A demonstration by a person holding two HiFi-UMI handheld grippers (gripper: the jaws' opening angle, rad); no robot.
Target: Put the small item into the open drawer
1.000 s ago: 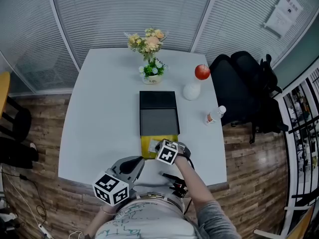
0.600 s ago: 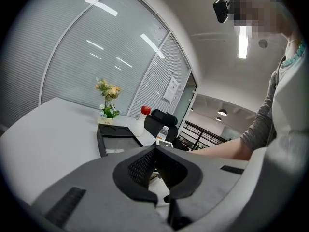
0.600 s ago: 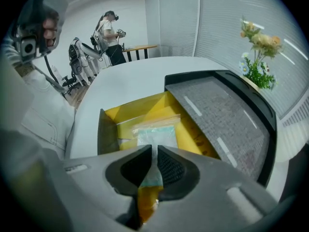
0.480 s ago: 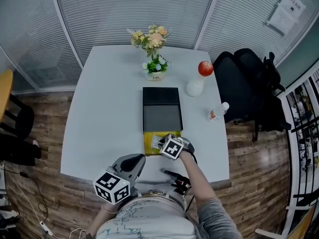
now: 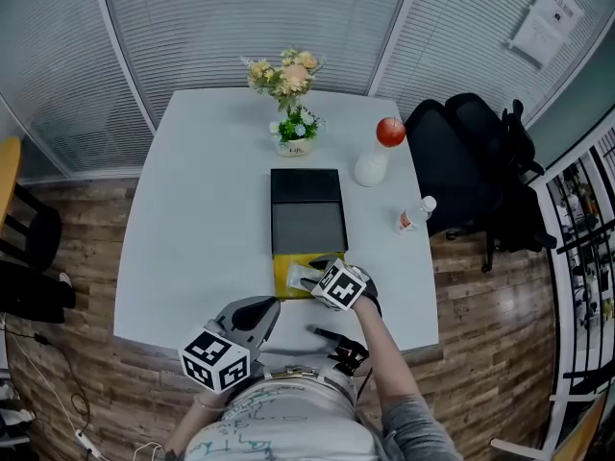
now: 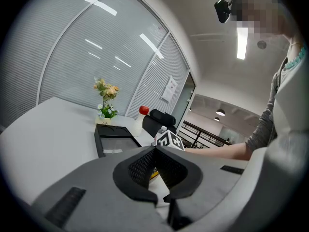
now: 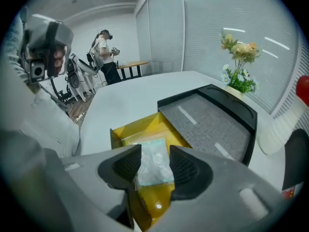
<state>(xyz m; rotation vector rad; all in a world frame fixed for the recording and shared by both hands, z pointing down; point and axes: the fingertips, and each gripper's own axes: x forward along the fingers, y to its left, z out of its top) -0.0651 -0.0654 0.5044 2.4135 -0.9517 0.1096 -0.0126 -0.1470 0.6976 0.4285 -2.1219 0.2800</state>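
The right gripper (image 7: 154,162) hangs over the open yellow drawer (image 7: 143,129), which is pulled out of the low black case (image 7: 215,121) toward the person. Its jaws are opening, and the small item, a clear plastic packet (image 7: 153,166) with pale contents, lies between the two dark pads. It rests down in the drawer, with its near end just beside the left pad and a narrow gap at the right pad. From the head view the packet shows as a pale patch at the drawer's near right corner, partly under the gripper's marker cube. The left gripper (image 6: 155,151) is held well apart at the near edge of the white table (image 5: 197,209), with its jaws clenched together and nothing between them.
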